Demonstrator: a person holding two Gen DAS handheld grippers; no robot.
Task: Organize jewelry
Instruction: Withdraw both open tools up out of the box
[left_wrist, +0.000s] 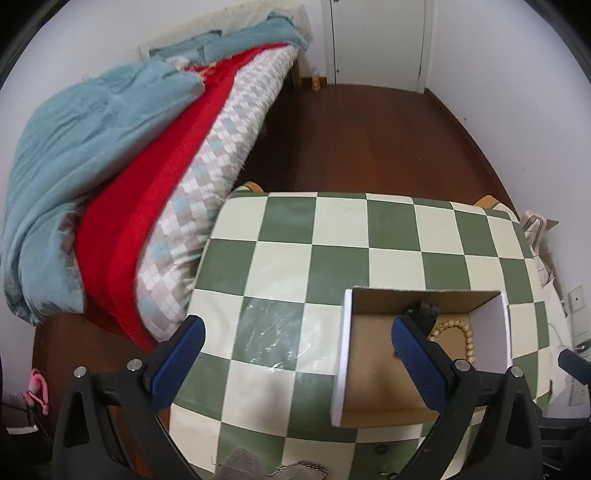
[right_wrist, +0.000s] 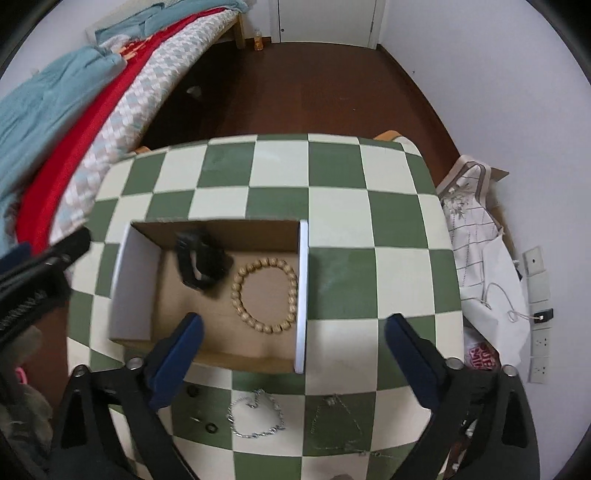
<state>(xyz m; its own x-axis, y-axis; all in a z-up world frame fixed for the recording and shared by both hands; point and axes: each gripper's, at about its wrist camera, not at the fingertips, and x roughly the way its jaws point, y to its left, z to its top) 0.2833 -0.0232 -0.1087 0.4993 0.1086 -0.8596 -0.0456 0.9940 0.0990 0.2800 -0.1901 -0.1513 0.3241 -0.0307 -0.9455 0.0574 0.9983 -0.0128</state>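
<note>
An open cardboard box (right_wrist: 258, 236) with white side flaps sits on the green-and-white checkered table (right_wrist: 332, 177). Inside lie a wooden bead bracelet (right_wrist: 264, 295) and a black watch (right_wrist: 199, 260). In front of the box lie a silver chain bracelet (right_wrist: 256, 415), a thin chain necklace (right_wrist: 334, 424) and small black rings (right_wrist: 211, 427). My right gripper (right_wrist: 293, 332) is open and empty above the box's near right corner. My left gripper (left_wrist: 297, 338) is open and empty, left of the box (left_wrist: 424, 295); the beads (left_wrist: 458, 332) and watch (left_wrist: 424, 312) show past its right finger.
A bed with blue, red and patterned bedding (left_wrist: 110, 177) stands to the left of the table. Dark wood floor (right_wrist: 314, 81) lies beyond. Bags and cloth (right_wrist: 476, 229) are piled at the right by the wall. The left gripper's arm (right_wrist: 33, 280) shows at the right view's left edge.
</note>
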